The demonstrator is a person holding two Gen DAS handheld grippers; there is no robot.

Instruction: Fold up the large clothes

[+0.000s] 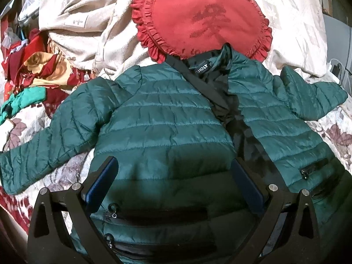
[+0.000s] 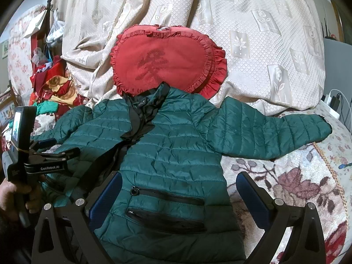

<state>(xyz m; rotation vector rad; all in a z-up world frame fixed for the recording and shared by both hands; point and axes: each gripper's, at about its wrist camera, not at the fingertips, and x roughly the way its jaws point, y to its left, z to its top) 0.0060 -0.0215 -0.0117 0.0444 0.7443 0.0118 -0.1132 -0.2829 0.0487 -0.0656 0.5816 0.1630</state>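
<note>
Blue-padded fingers of the left gripper (image 1: 173, 176) stand wide apart and hold nothing; between and just beyond them lies the left front panel of the green puffer jacket (image 1: 167, 118), its two pocket zips running crosswise close under the jaws. Likewise the right gripper (image 2: 179, 189) is spread wide and empty, and the jacket's right front panel with its own two pockets fills the gap, the panel's outer edge falling just inside the right-hand finger.

Spread front-up and unzipped on a floral bedspread (image 2: 286, 176), the jacket runs its long axis straight ahead of both pairs of jaws, hem nearest, collar (image 1: 220, 61) farthest and touching a red heart-shaped cushion (image 1: 198, 19). Both sleeves lie out sideways, across that axis: the right sleeve (image 2: 270, 132) reaches well beyond the right jaws to their right, the left sleeve (image 1: 37, 140) well beyond the left jaws to their left.

In the right wrist view the left gripper's body and the hand (image 2: 13, 198) holding it sit at the far left, over the jacket's other half.

Judging from this, each sleeve is nearer its own-side gripper, and folding inward would call for a sideways reach outward first.
</note>
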